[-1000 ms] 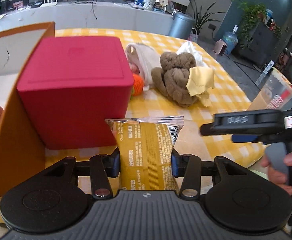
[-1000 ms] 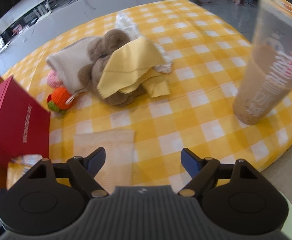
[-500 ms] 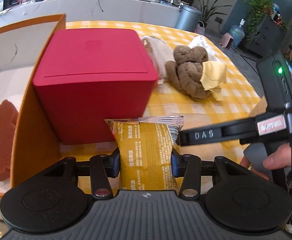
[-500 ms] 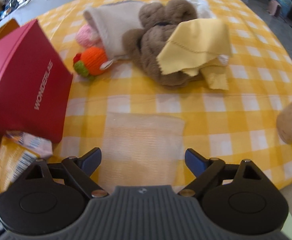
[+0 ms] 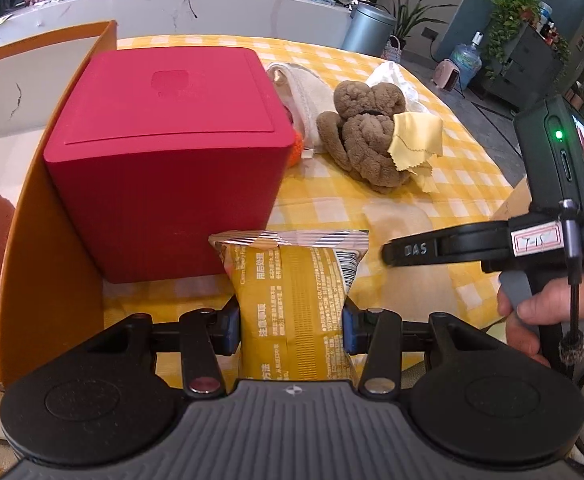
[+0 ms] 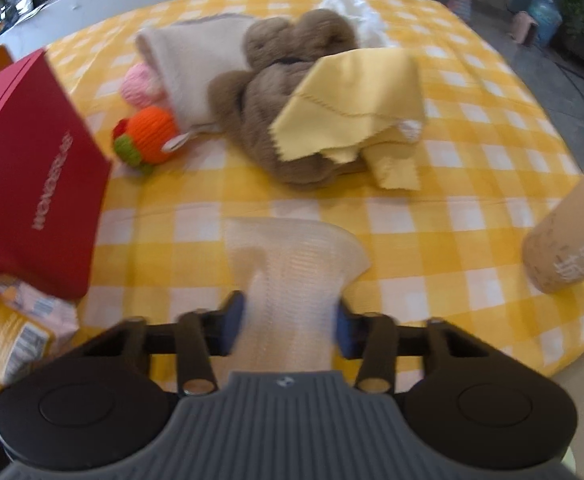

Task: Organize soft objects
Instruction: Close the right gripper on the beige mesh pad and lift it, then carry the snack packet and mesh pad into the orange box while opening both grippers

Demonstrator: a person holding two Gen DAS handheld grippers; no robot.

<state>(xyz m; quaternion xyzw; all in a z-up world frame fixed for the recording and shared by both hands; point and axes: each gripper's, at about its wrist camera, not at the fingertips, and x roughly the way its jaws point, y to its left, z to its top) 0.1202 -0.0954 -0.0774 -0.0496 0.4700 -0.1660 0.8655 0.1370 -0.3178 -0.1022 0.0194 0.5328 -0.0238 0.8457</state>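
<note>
Right wrist view | your right gripper (image 6: 288,322) has just closed, bunching the pale mesh cloth (image 6: 295,276) at the table's (image 6: 471,240) near edge | risk: thin fabric slips out when lifted.

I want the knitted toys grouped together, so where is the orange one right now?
In the right wrist view, the orange knitted toy lies left of centre on the checked tablecloth, between the red box and the brown plush bear.

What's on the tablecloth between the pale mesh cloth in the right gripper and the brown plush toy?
Nothing: in the right wrist view only bare checked tablecloth separates the mesh cloth from the brown plush toy.
</note>
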